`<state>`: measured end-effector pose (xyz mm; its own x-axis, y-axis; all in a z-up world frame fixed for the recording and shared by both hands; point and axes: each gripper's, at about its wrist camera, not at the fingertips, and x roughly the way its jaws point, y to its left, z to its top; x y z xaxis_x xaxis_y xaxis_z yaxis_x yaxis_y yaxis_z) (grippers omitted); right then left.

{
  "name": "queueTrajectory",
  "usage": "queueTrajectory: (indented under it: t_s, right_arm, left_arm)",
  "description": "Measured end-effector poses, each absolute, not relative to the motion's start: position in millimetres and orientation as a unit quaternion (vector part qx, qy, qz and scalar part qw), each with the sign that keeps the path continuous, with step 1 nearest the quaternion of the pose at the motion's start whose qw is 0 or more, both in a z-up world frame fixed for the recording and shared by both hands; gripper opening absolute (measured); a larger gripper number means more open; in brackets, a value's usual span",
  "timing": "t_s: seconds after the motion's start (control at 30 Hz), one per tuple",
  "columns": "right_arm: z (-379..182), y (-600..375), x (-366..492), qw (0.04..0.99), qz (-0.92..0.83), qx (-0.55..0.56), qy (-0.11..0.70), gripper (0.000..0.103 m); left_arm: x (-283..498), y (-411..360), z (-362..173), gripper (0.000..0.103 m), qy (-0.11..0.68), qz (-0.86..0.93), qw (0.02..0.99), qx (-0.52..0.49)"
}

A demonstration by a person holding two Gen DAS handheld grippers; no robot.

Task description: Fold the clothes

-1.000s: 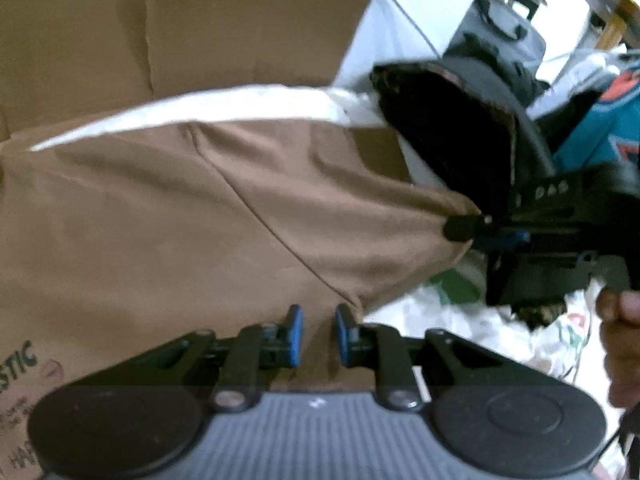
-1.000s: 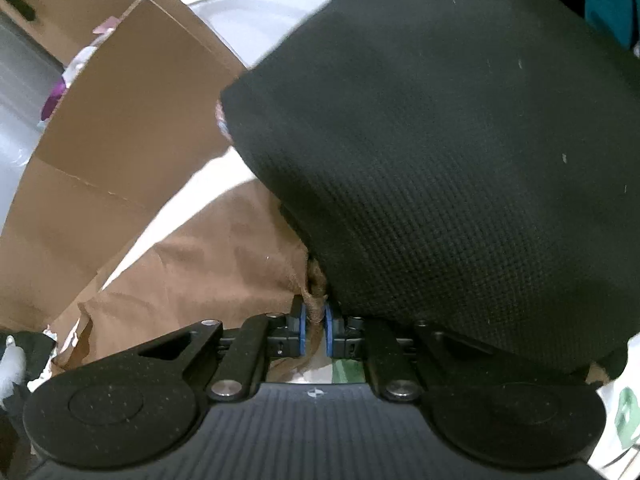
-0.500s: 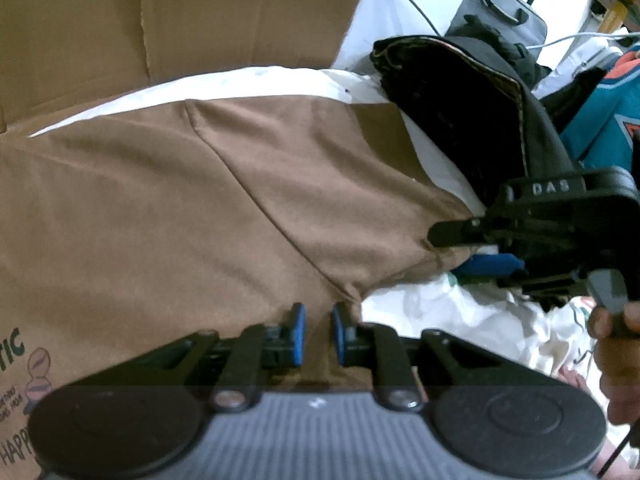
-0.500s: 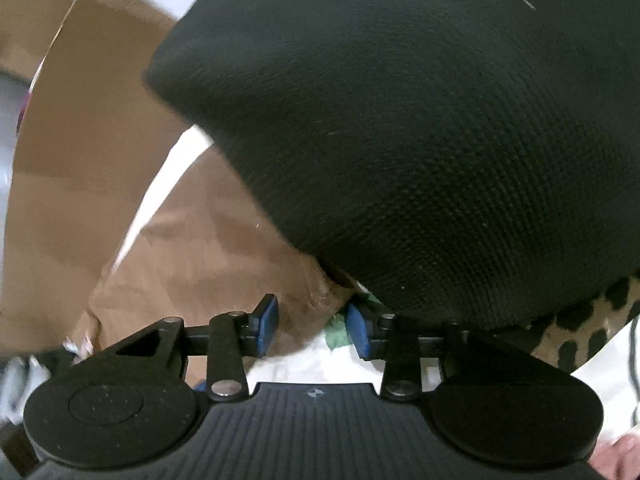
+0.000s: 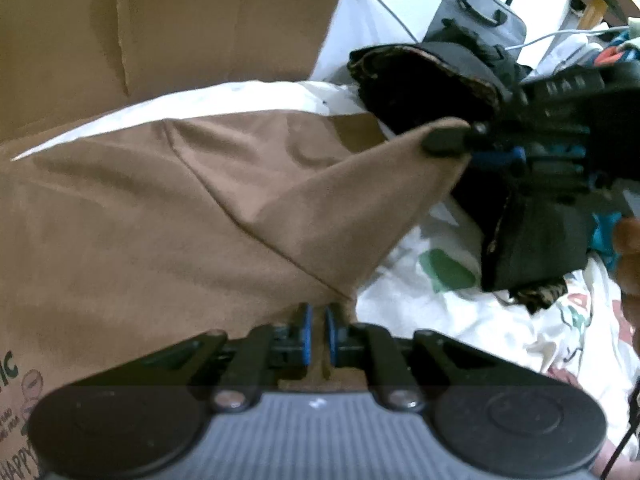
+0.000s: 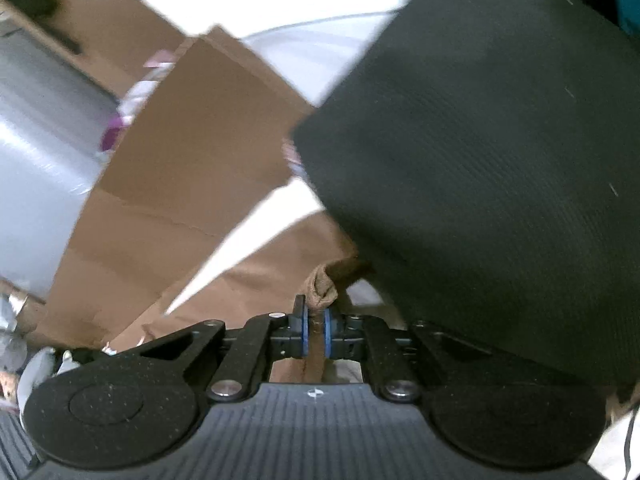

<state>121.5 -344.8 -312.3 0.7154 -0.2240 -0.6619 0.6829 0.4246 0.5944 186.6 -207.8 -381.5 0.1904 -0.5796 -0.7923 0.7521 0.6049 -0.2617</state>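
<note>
1. Left gripper (image 5: pixel 316 334) pinches the near edge of the brown garment (image 5: pixel 168 216), blue pads tight on the cloth.
2. Right gripper (image 6: pixel 316 334): its jaws are closing, pads already clamped on a bunched corner of that garment, lifted off the patterned bedsheet (image 5: pixel 480 320).
3. Just beyond, a black garment (image 6: pixel 500 184) looms.
4. Furthest back, a cardboard box (image 5: pixel 180 20).

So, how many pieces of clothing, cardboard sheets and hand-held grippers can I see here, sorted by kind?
Brown garment: 1
Black clothes pile: 1
Teal garment, only an edge showing: 1
Cardboard: 1
Hand-held grippers: 2, the left hand-held gripper and the right hand-held gripper, both pinching the brown garment
Total: 6
</note>
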Motion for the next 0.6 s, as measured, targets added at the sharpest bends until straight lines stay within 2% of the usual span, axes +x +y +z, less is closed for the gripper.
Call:
queueTrajectory:
  t_s: [0.6]
  right_arm:
    - [-285, -312, 155, 0.845, -0.172, 0.432, 0.266, 0.006]
  left_arm:
    - [183, -215, -393, 0.002, 0.45, -0.451, 0.765, 0.097]
